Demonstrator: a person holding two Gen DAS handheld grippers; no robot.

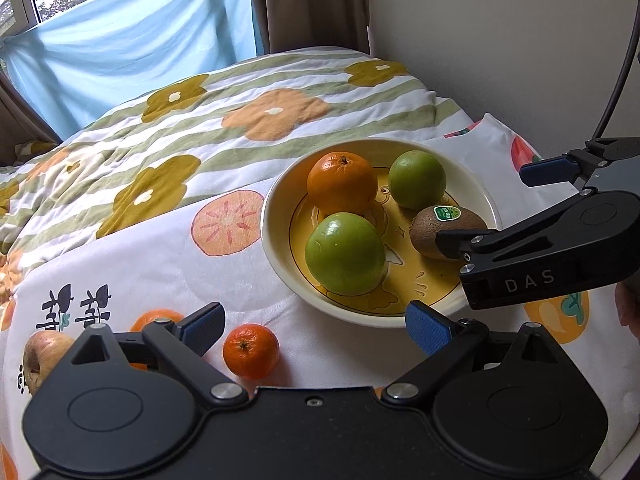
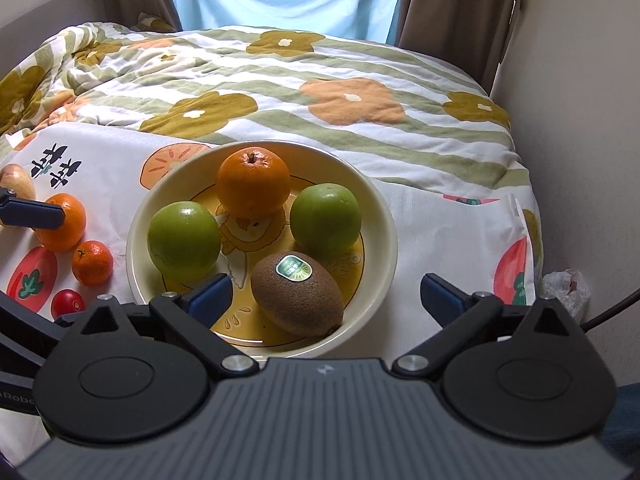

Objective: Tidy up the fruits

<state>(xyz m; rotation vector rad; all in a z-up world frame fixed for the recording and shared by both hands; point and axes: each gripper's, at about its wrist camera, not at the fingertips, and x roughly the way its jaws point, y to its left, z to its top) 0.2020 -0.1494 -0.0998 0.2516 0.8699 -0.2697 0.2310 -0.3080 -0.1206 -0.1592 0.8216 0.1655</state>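
Observation:
A cream bowl (image 1: 272, 200) (image 2: 384, 216) on the fruit-print cloth holds an orange (image 1: 342, 184) (image 2: 253, 184), two green apples (image 1: 345, 254) (image 2: 184, 240) and a brown kiwi (image 1: 440, 224) (image 2: 298, 300) with a green sticker. My right gripper (image 1: 500, 208) (image 2: 326, 298) is open over the bowl's near side. The kiwi lies between its fingers, and neither pad touches it. My left gripper (image 1: 316, 326) is open and empty at the bowl's left edge. A small mandarin (image 1: 251, 351) (image 2: 93, 262) lies just in front of its fingers.
Left of the bowl lie a larger orange (image 2: 64, 222), a pale red apple (image 1: 44, 352) (image 2: 16, 184) and a cherry tomato (image 2: 67, 303). A striped flower quilt (image 1: 240, 120) spreads behind, with curtains and a window beyond. A wall (image 1: 500, 40) and a plastic bag (image 2: 566, 284) stand at the right.

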